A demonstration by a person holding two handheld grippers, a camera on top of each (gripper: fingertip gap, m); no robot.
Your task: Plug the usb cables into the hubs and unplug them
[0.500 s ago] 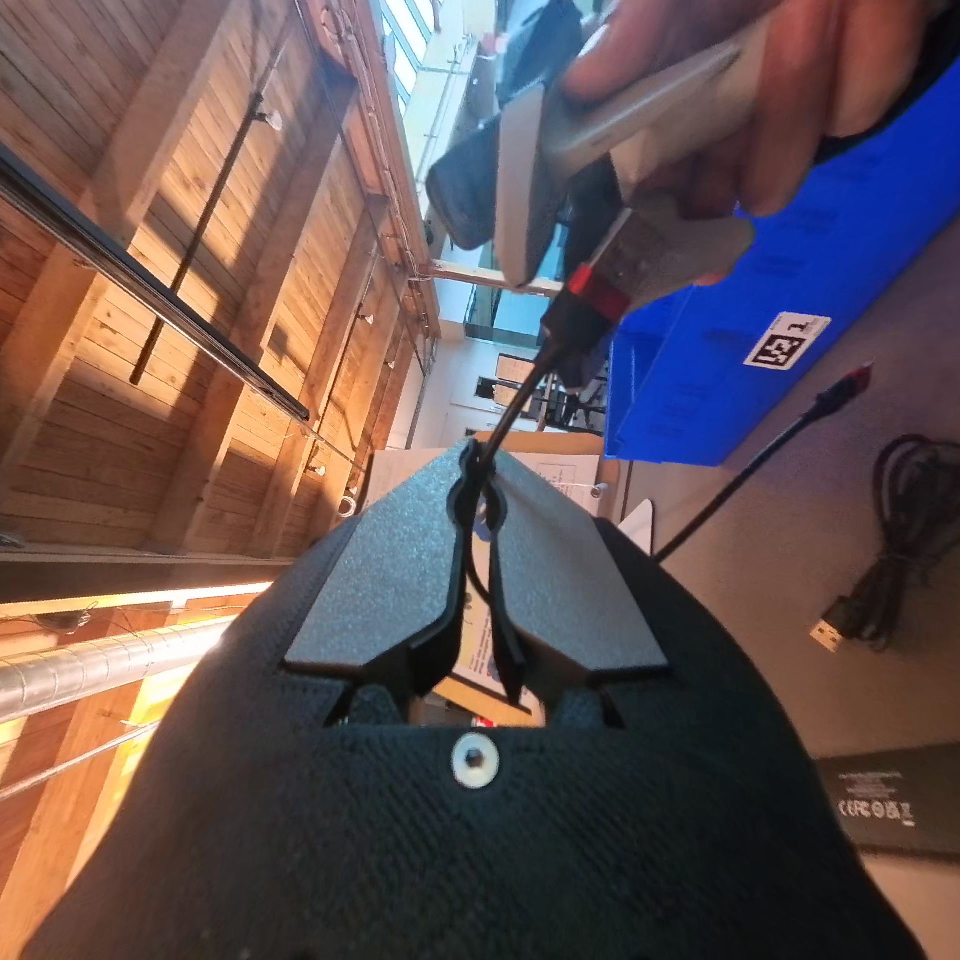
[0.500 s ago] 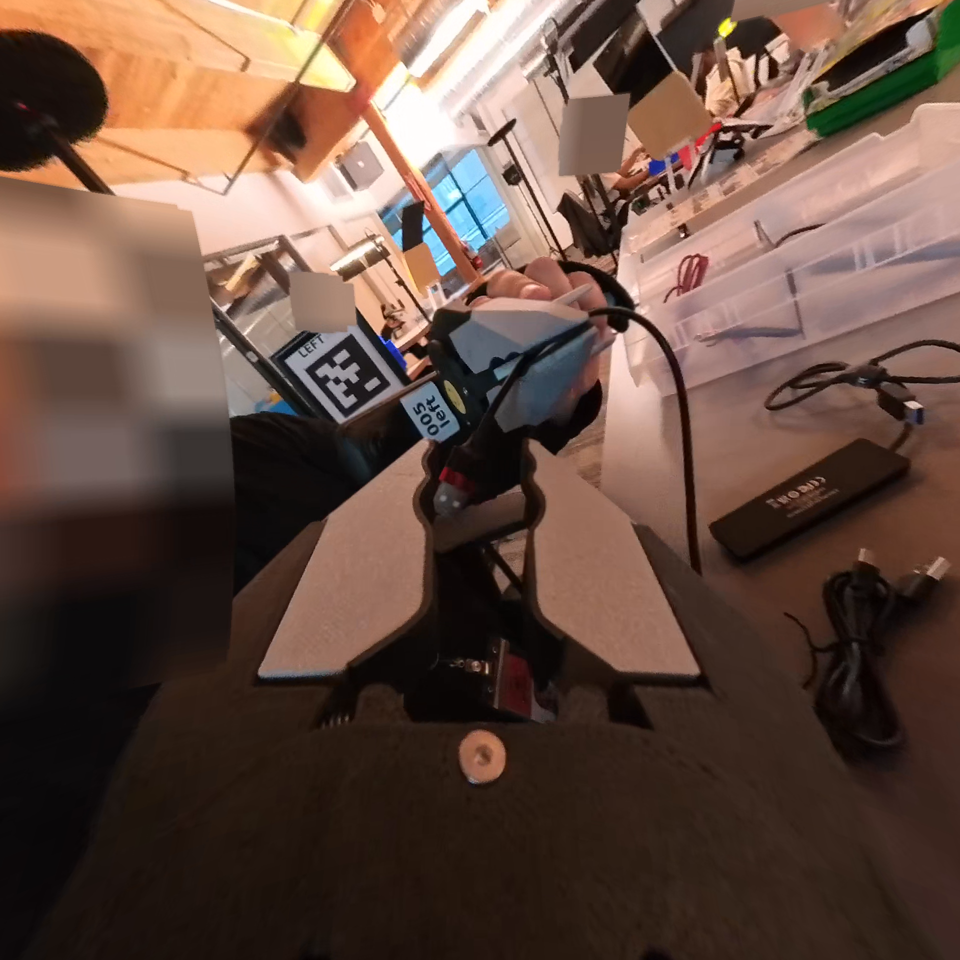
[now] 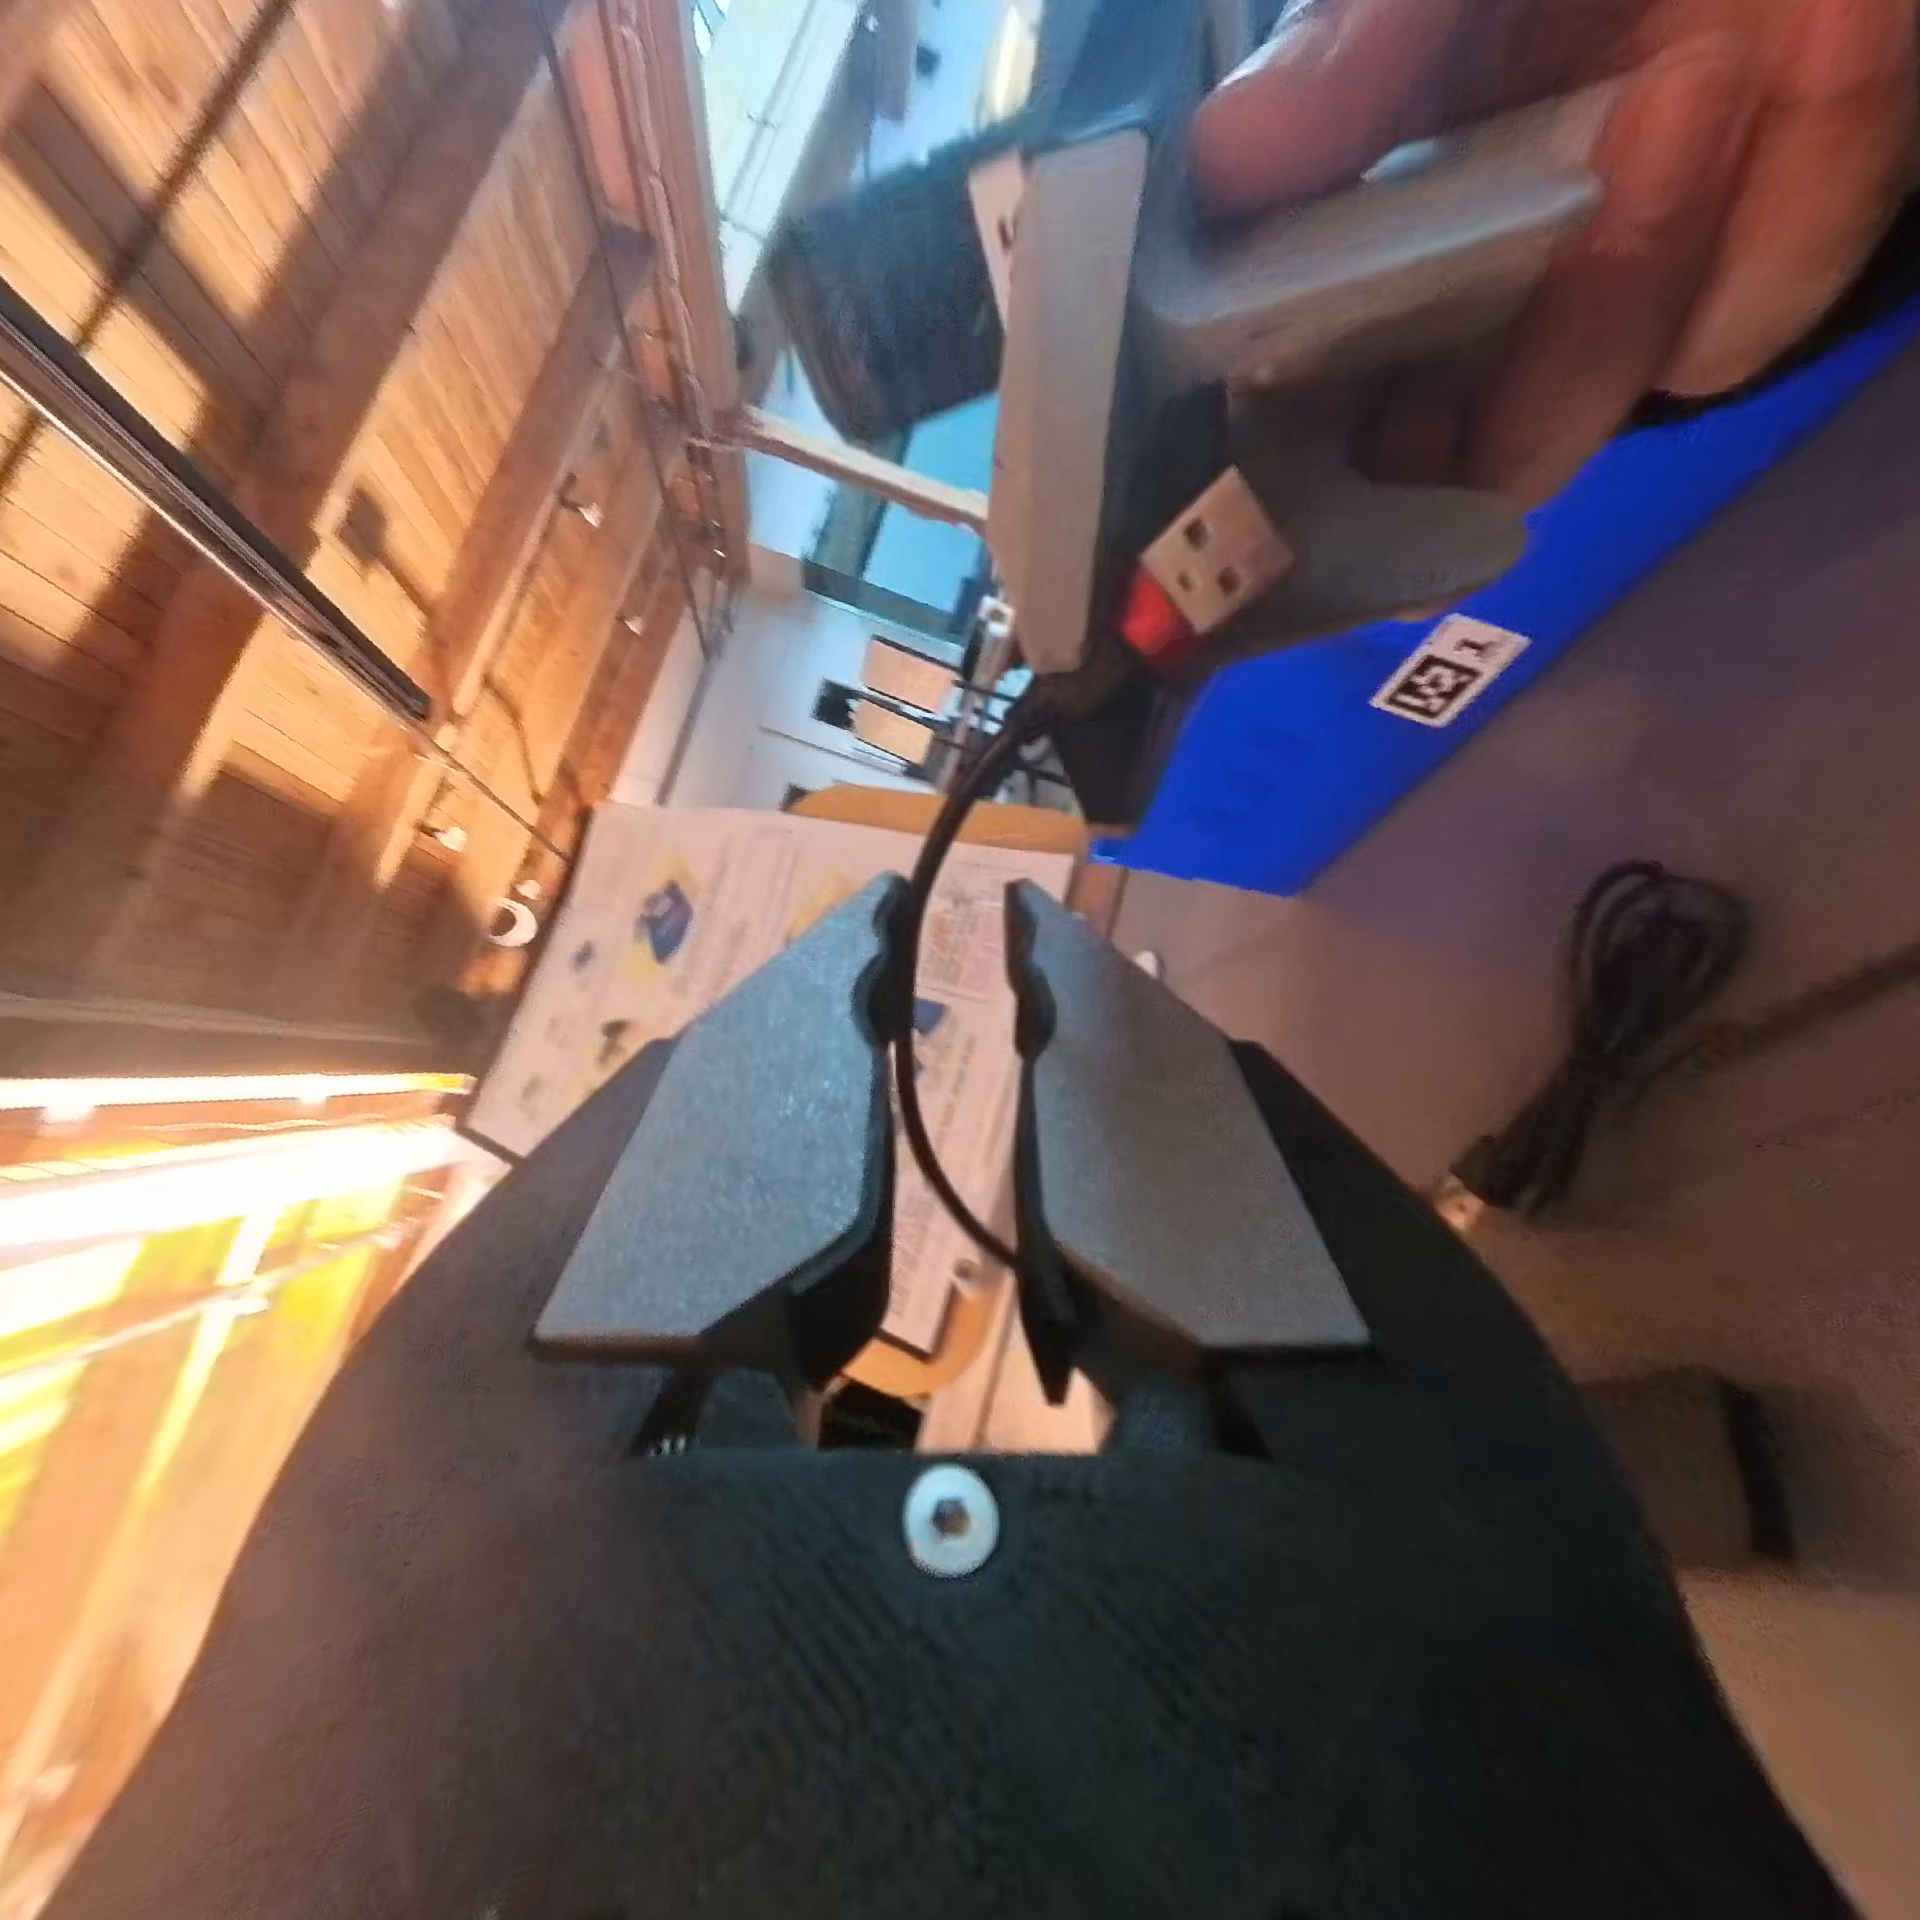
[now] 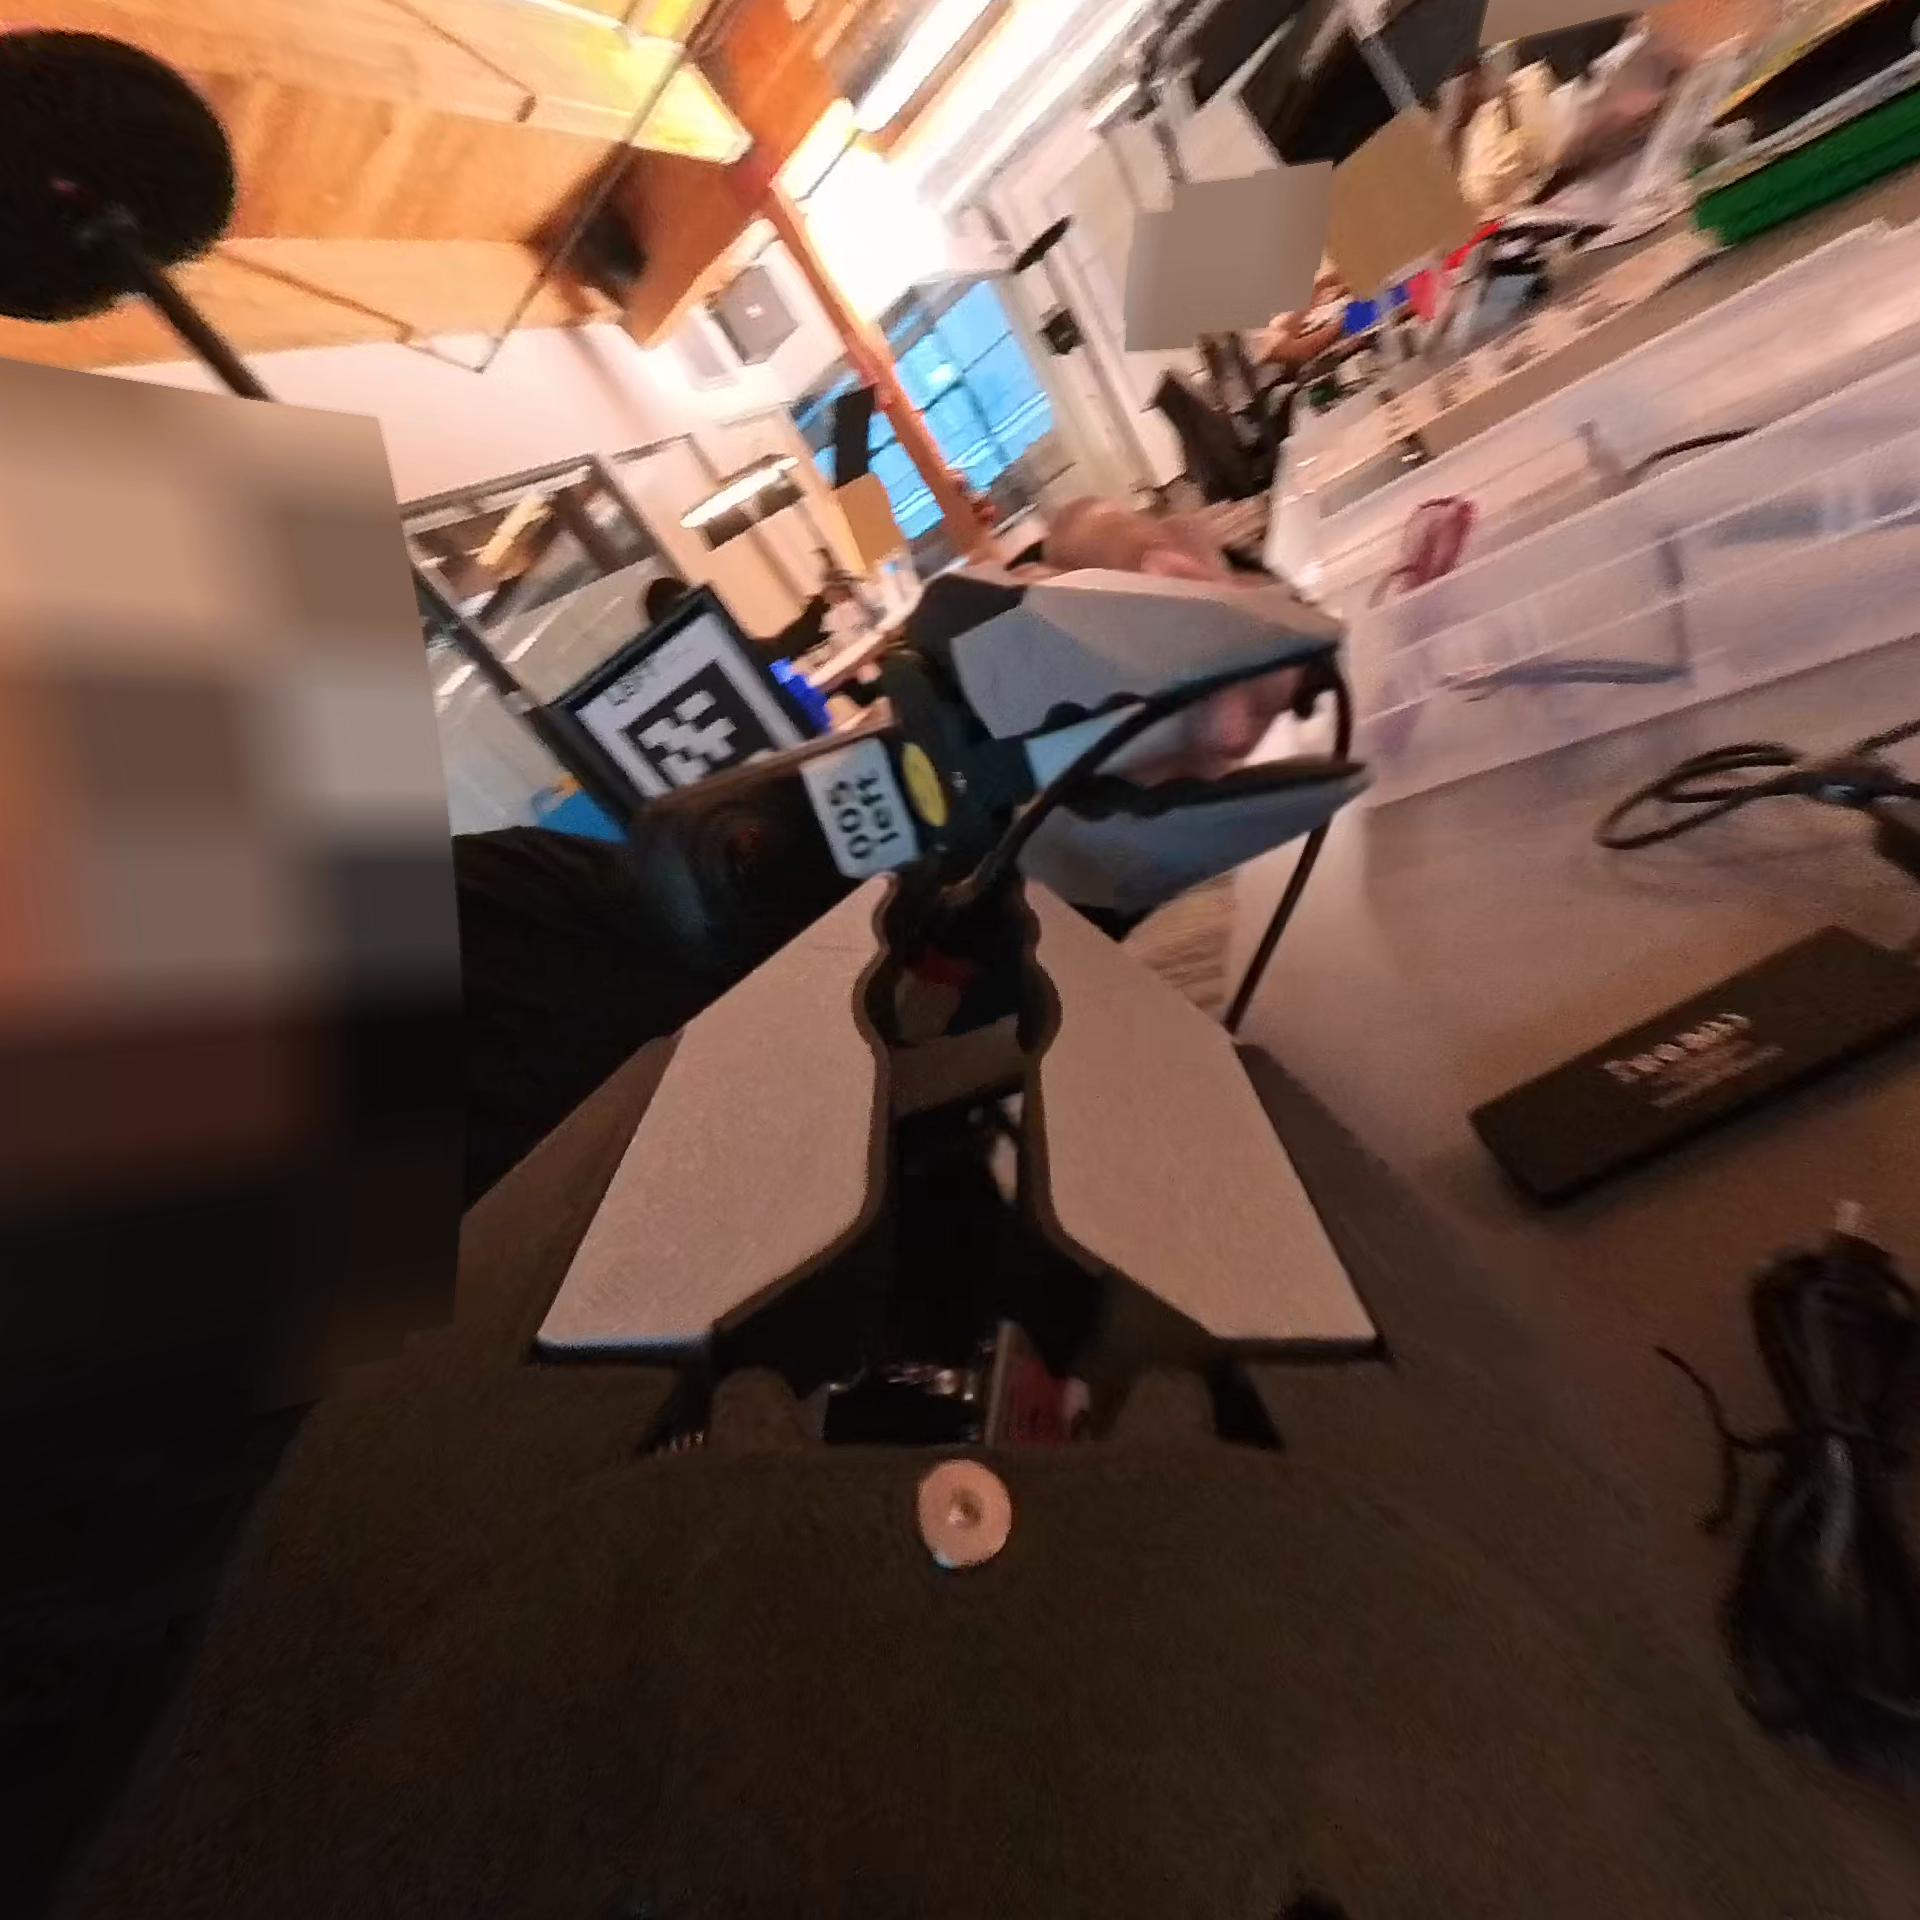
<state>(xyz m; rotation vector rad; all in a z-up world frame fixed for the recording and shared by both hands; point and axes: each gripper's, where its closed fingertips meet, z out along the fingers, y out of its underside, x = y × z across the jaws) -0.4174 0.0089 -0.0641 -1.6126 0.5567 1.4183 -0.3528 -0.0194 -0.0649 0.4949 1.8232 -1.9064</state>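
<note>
At frame centre, the left gripper (image 3: 951, 914) fingers are standing parted, the black cable (image 3: 920, 1049) running loosely between them. Farther, at upper right, the right gripper (image 4: 951, 961) fingers are gripping the red-collared USB plug (image 3: 1210, 566). A black hub (image 4: 1704, 1060) is lying on the bench (image 4: 1455, 904).

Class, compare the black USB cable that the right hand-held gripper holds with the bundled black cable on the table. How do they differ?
The held USB cable is raised off the table; the bundled cable lies on it. The held cable runs in one loose strand; the bundled cable is coiled. The held cable's red-collared plug is pinched in the right hand-held gripper; nothing touches the bundled cable. Both are black.
</note>
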